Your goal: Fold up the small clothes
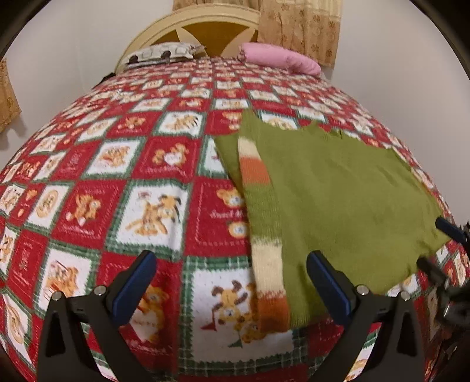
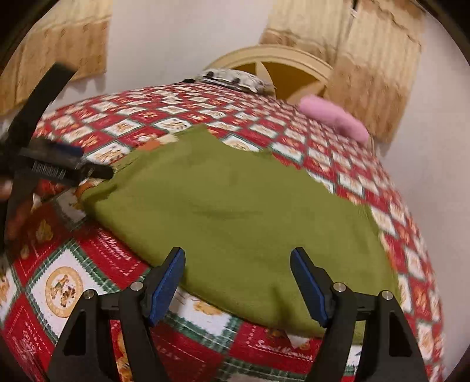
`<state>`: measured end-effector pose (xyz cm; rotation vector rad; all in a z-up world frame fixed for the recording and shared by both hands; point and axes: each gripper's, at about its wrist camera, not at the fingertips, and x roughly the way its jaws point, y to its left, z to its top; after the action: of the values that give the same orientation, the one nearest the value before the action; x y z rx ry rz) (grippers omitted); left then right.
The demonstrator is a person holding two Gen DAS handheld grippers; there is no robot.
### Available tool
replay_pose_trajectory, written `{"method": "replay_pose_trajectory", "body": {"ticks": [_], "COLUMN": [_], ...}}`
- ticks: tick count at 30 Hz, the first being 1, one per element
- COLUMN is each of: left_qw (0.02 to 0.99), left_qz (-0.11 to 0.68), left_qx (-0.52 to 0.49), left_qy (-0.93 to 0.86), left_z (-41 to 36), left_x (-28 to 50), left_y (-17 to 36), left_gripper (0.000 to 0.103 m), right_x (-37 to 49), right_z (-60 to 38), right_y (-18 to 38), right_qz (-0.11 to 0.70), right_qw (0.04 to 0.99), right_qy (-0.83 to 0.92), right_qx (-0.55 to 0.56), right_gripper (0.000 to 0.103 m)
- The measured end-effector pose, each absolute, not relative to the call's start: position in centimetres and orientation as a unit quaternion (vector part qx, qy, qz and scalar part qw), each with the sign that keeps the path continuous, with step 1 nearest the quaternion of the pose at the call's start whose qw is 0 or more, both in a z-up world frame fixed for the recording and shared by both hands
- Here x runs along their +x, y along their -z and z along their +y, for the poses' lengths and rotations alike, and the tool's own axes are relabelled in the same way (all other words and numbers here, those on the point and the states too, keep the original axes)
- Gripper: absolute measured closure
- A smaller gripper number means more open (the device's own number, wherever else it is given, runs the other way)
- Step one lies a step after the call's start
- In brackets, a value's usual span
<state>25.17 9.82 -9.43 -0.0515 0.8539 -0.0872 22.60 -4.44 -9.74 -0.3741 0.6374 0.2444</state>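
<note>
A small green knitted sweater (image 1: 337,188) lies flat on the bed, with a striped cream and orange sleeve (image 1: 264,229) folded along its left side. It also shows in the right wrist view (image 2: 235,205). My left gripper (image 1: 232,282) is open and empty, low over the bedspread at the sweater's near left corner. My right gripper (image 2: 238,282) is open and empty above the sweater's near edge. The right gripper's fingers (image 1: 449,229) show at the right edge of the left wrist view. The left gripper (image 2: 58,164) shows at the left of the right wrist view.
The bed is covered with a red, white and green checked bedspread (image 1: 117,176) with bear pictures. A pink pillow (image 1: 282,57) and a patterned pillow (image 1: 161,54) lie by the cream headboard (image 1: 191,26). Curtains (image 2: 376,67) hang behind.
</note>
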Motion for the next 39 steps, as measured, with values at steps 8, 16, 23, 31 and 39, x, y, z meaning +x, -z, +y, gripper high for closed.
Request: {"method": "replay_pose_trajectory", "body": {"ticks": [8, 16, 23, 31, 39], "left_qw": [0.913, 0.905, 0.893, 0.876, 0.867], "left_qz": [0.400, 0.405, 0.420, 0.437, 0.442], "left_qx": [-0.053, -0.086, -0.110, -0.142, -0.154], "left_qy": [0.067, 0.092, 0.118, 0.144, 0.171], "left_z": [11.1, 11.1, 11.7, 11.8, 12.4], "left_x": [27.7, 31.8, 35.7, 38.1, 39.4], "left_y": [9.0, 9.3, 10.2, 11.6, 11.9], "left_gripper": [0.000, 0.001, 0.011, 0.023, 0.052], "right_x": [21.8, 21.2, 21.4, 22.5, 23.3], "right_z": [-0.5, 3.6, 6.8, 9.3, 9.9], "right_y": [9.5, 10.1, 11.0, 11.6, 12.2], "right_qz": [0.293, 0.276, 0.266, 0.256, 0.290], "right_qw": [0.917, 0.904, 0.894, 0.886, 0.875], "right_qy": [-0.159, -0.193, -0.209, -0.215, -0.245], "right_qx": [-0.219, -0.263, -0.294, -0.321, -0.300], "right_gripper": [0.028, 0.028, 0.029, 0.029, 0.060]}}
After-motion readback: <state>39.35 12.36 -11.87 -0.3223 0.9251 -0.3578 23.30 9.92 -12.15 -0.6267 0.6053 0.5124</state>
